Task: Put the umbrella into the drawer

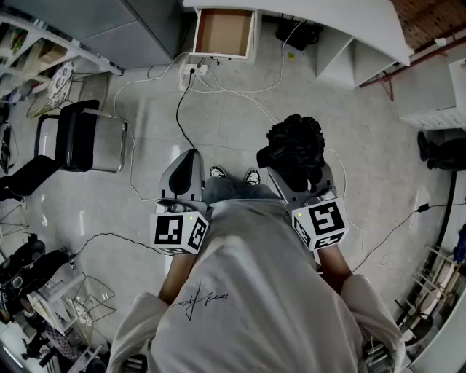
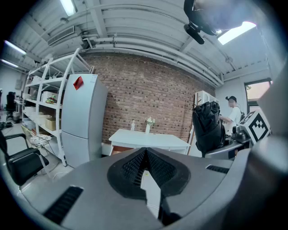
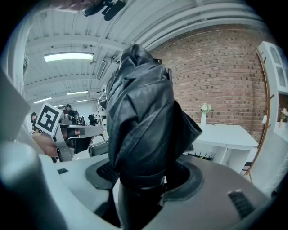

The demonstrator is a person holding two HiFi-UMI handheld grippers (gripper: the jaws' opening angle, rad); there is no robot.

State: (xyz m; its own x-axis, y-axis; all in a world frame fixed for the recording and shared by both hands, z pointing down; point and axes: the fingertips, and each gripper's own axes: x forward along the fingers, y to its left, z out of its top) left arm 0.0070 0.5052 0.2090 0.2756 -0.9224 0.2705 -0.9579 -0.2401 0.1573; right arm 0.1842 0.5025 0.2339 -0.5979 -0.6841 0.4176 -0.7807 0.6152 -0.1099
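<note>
**Umbrella in grip, drawer open ahead**

Grips black folded fabric umbrella [image 3: 141, 112] upright w/ right hand-held gripper [image 3: 140, 179], spread wide round the bundle's lower end. Holds left hand-held gripper [image 2: 146, 155] alongside, pinched narrow, tips together, nothing betw. Stands on pale tiled floor [image 1: 233, 138] w/ umbrella well apart from pulled-out white drawer [image 1: 224, 33], brown inside, under white bench [image 1: 328, 18] ahead.

We are seeing the umbrella [image 3: 144, 112] as black creased cloth with a faint sheen, while the left tool [image 2: 146, 166] and the right tool [image 3: 143, 177] are showing smooth matt grey plastic shells around black ribbed pads [image 2: 131, 168]. We are also noticing a matt wood-brown inside in the drawer [image 1: 224, 33] and a rough brick wall [image 2: 153, 96].
</note>
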